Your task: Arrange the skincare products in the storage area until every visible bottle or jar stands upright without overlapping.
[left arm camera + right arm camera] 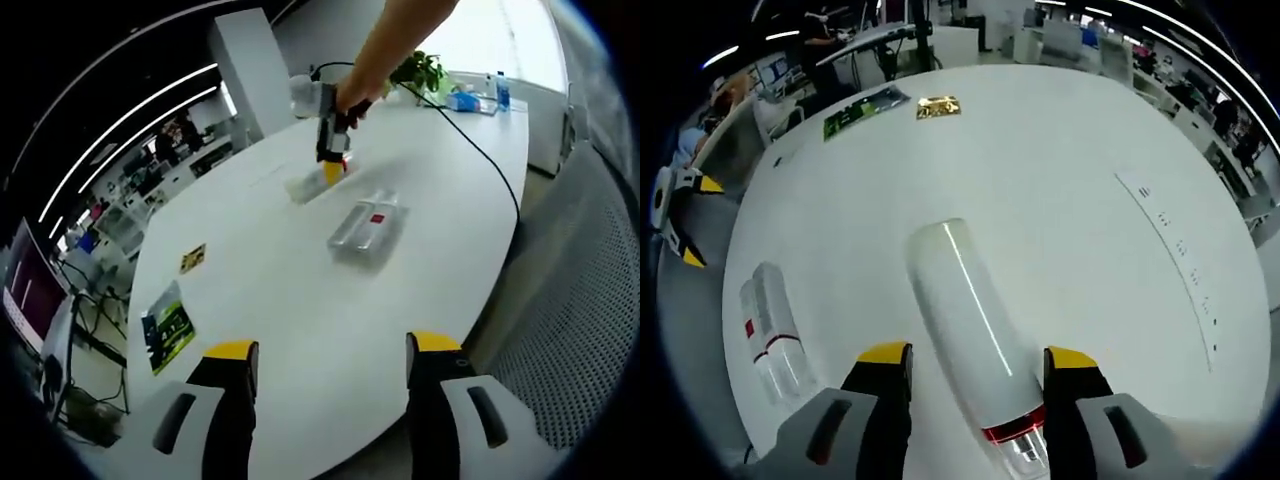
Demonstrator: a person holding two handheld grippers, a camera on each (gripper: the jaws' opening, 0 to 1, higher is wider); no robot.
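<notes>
White laminate runs under everything here: the long oval table [300, 300] carries the whole job. In your left gripper view, your left gripper [332, 380] hangs over the near edge, its yellow-tipped jaws spread wide with nothing between them. At about 12 o'clock from it, mid-table, two clear plastic bottles with red bands [366, 226] lie flat, side by side and touching. Beyond them, at roughly 11 o'clock, your right gripper [333, 170] points down at the table, held in your hand [360, 95], with a black cable [470, 140] trailing away across the top. A green printed card [167, 328] and a small gold packet [193, 258] sit at 9 to 10 o'clock near the table's left edge.

In your right gripper view, a tall white cylindrical bottle with a red ring and a clear cap [975, 335] lies on its side, its cap end between your right jaws. The jaws stand on either side of it; you cannot tell from here whether they touch it. The clear pair shows at 9 o'clock, still flat.
</notes>
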